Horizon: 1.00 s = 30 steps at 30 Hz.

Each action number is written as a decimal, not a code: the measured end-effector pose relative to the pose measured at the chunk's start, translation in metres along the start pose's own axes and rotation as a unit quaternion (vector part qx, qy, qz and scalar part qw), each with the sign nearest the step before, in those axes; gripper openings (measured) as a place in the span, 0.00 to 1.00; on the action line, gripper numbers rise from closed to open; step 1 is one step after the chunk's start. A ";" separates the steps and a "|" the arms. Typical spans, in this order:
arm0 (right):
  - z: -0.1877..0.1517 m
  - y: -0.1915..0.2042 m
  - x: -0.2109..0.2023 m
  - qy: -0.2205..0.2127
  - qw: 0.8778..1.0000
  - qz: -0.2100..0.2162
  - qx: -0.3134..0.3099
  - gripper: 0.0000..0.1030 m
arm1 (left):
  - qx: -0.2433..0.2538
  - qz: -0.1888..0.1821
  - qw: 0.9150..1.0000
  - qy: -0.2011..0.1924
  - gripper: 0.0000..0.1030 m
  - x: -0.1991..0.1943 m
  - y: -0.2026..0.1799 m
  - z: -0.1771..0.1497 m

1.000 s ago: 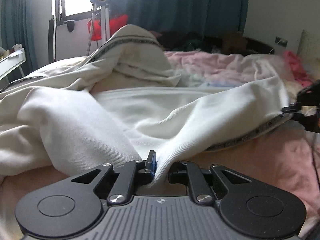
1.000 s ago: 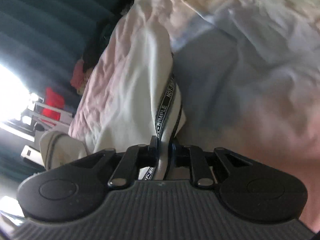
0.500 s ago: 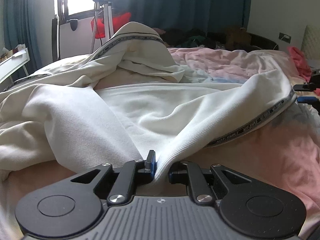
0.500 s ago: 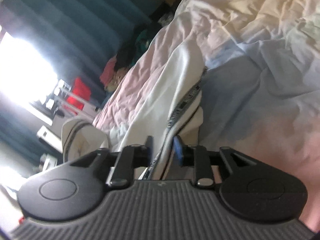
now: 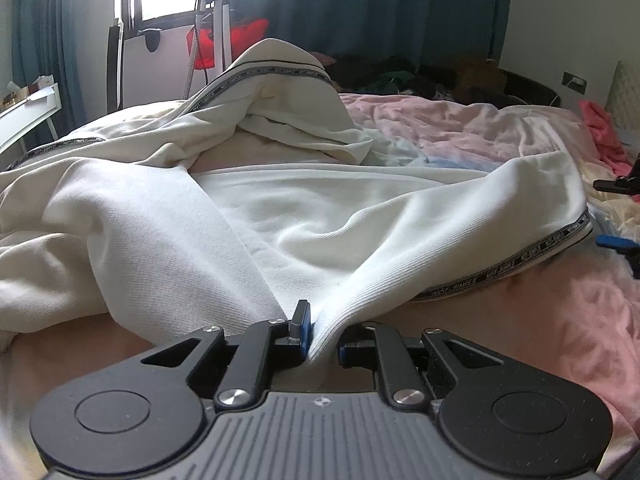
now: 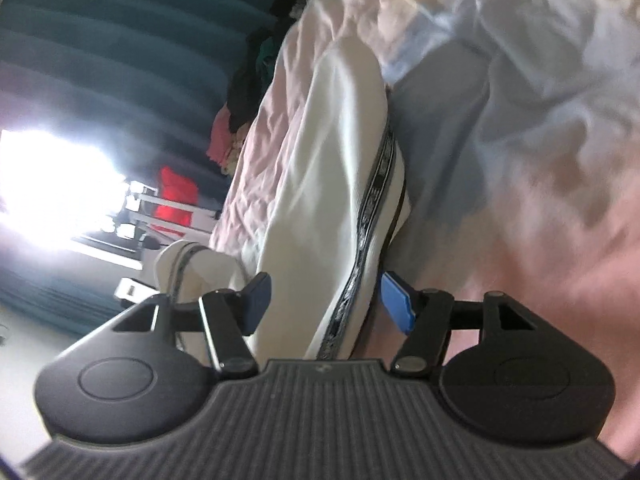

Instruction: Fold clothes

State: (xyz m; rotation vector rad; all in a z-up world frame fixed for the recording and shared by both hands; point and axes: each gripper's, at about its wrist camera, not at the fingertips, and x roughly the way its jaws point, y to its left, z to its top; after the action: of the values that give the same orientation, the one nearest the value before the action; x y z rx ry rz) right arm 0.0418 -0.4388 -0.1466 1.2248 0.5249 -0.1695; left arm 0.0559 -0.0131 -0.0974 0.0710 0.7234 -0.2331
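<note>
A white garment (image 5: 304, 216) with a black lettered trim band (image 5: 516, 260) lies spread and rumpled on the bed. My left gripper (image 5: 320, 336) is shut on a bunched fold of the white garment at its near edge. My right gripper (image 6: 324, 300) is open; the trimmed edge of the garment (image 6: 340, 184) lies between its spread blue pads (image 6: 394, 300) without being pinched. The right gripper's fingertips also show at the right edge of the left wrist view (image 5: 618, 212), just beyond the garment's trimmed corner.
The bed has a pink and pale blue crumpled cover (image 5: 560, 320). A heap of dark clothes (image 5: 400, 76) lies at the far side by blue curtains (image 5: 380, 4). A white rack with a red item (image 5: 224, 40) stands by the window. A pink cloth (image 5: 604, 132) lies far right.
My right gripper has opened and let go of the garment's trimmed edge, which has dropped onto the bed. My left gripper has kept its hold.
</note>
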 end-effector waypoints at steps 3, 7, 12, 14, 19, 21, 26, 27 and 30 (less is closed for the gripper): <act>-0.001 -0.003 0.007 0.010 1.000 0.011 0.018 0.62 | -0.005 0.002 1.000 0.003 0.13 0.001 -0.001 0.001; 0.004 -0.014 0.016 -0.006 0.998 0.009 0.061 0.62 | -0.010 0.003 1.000 0.005 0.13 0.003 0.000 0.001; 0.021 -0.028 0.037 -0.023 0.994 0.011 0.108 0.61 | -0.014 0.002 1.000 0.008 0.13 0.006 0.001 0.001; 0.026 -0.029 0.046 -0.022 0.993 0.018 0.112 0.61 | -0.015 0.000 1.000 0.008 0.13 0.007 0.001 0.001; 0.039 -0.031 0.046 -0.044 0.994 0.009 0.102 0.18 | -0.015 -0.005 1.000 0.006 0.14 0.009 -0.001 0.002; 0.038 -0.022 0.034 -0.060 0.995 0.021 0.081 0.13 | -0.017 -0.005 1.000 0.003 0.14 0.008 -0.002 0.003; 0.031 0.009 -0.005 -0.114 0.992 0.046 0.007 0.12 | -0.033 -0.017 0.999 -0.008 0.14 0.004 0.002 0.005; 0.029 0.012 -0.013 -0.122 0.992 0.041 -0.002 0.12 | -0.035 -0.018 0.999 -0.009 0.14 0.004 0.003 0.006; 0.026 -0.008 -0.020 -0.108 0.993 0.010 0.043 0.14 | -0.033 -0.008 0.999 0.006 0.14 0.008 0.003 0.005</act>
State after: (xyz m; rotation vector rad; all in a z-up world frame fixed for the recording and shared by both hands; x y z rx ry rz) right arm 0.0284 -0.4689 -0.1375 1.2775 0.3200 -0.3057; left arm 0.0654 -0.0128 -0.0994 0.0037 0.7439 -0.2246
